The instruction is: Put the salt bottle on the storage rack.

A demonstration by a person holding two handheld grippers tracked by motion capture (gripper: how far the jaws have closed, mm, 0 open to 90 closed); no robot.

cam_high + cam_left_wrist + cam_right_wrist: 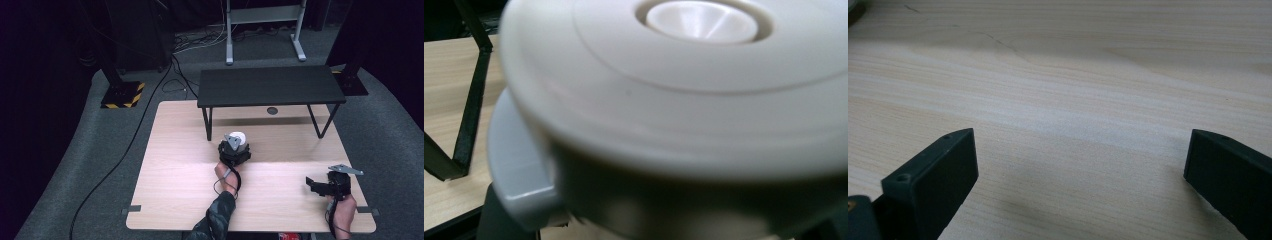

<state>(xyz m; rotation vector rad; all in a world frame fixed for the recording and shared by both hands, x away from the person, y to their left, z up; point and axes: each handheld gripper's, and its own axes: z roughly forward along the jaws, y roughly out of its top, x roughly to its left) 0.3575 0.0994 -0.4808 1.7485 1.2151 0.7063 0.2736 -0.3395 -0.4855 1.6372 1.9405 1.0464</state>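
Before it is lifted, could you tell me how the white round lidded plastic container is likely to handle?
The white round lidded plastic container looks rigid, so it probably won't flex. Its smooth glossy lid may be slippery. It stands upright on the pale wooden table and seems squat, so tipping looks unlikely; on its side it might roll.

Grey carpet (100,165), black bench (270,86)

High view above the wooden table (180,200) (looking forward and down), both claw views close over it.
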